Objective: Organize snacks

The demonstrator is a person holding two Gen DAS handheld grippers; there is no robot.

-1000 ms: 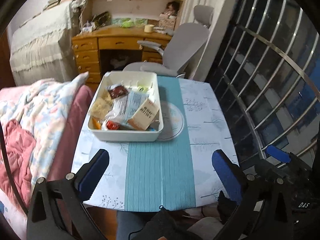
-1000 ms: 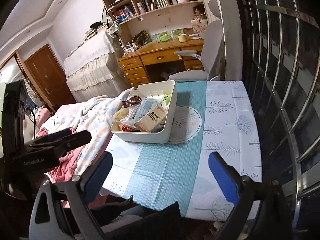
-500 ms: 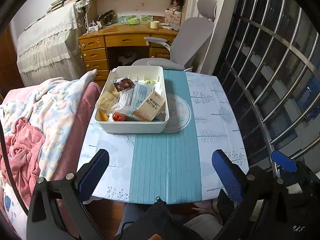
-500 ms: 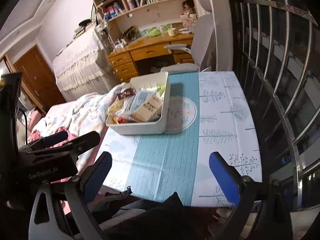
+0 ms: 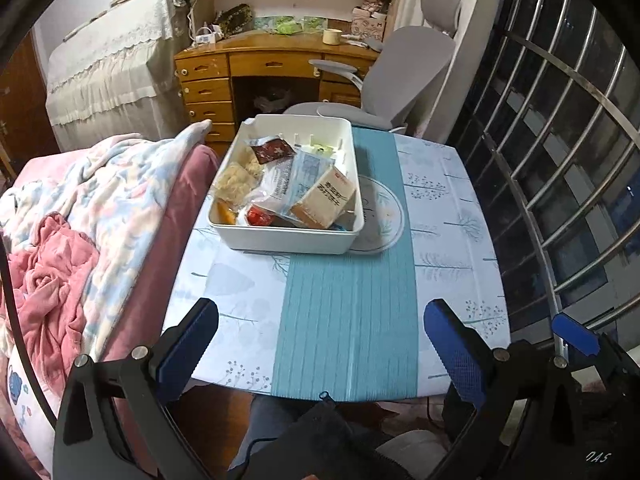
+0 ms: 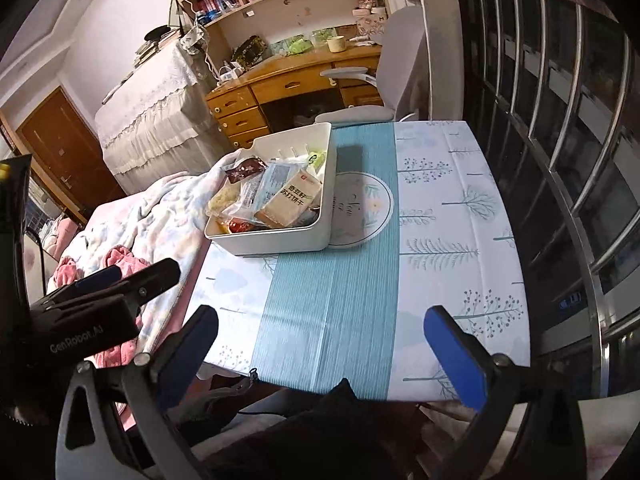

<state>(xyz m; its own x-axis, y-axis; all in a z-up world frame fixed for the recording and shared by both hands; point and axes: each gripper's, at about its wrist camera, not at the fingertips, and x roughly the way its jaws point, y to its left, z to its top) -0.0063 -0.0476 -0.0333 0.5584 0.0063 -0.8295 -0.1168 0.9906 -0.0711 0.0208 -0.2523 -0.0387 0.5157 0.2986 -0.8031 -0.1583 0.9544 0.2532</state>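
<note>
Drawn back and lifted since a second ago — more of the table (image 5: 448, 264) now showing in both wrist views, its near edge in sight where before it sat lower in frame. White bin (image 5: 288, 240) unmoved on the far left part of the tablecloth, ahead and a little left of the left gripper (image 5: 320, 344), well apart from its fingertips. Heaped inside: a tan cracker pack (image 5: 324, 200) leaning against the bin's right wall, a pale blue pouch (image 5: 292, 180) beside it, a dark red sachet (image 5: 272, 148) toward the far end, a clear bag of pale crackers (image 5: 234, 178) on the left. Round printed mat (image 5: 380, 216) tucked partly under the bin's right side.

Left gripper spread wide, nothing between its blue pads, hanging over the near edge of the teal runner (image 5: 344, 320). Right gripper (image 6: 320, 344) likewise wide apart and holding nothing — bin ahead and to its left (image 6: 280, 240), out of reach. Pink blanket (image 5: 52, 280) off to the left of both.
</note>
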